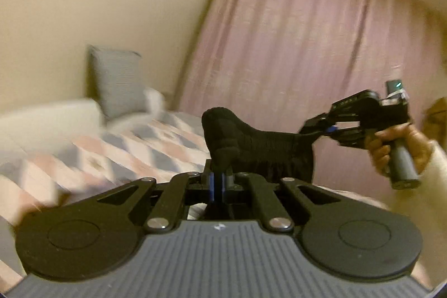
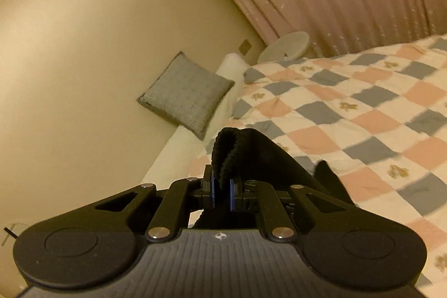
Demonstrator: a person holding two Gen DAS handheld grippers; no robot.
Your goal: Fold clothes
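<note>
While both claws pinch it, the black garment (image 1: 262, 147) hangs stretched in the air above the checked quilt (image 2: 349, 108) of the bed. At left, the left claw (image 1: 219, 180) is clenched on a bunched fold of the cloth; at right, the right claw (image 1: 325, 130), gripped by a hand (image 1: 396, 144), clamps the ribbed edge (image 2: 227, 155). Judged risks: each pinch looks narrow, so a sharp pull apart could slip the fabric free, and uneven tension may lay it down twisted, spoiling the fold.

garment (image 1: 259, 147) blk | quilt (image 2: 349, 108) pink/blue/wht chk | curtain (image 1: 293, 41) pink | cushion (image 2: 185, 95) gry
</note>
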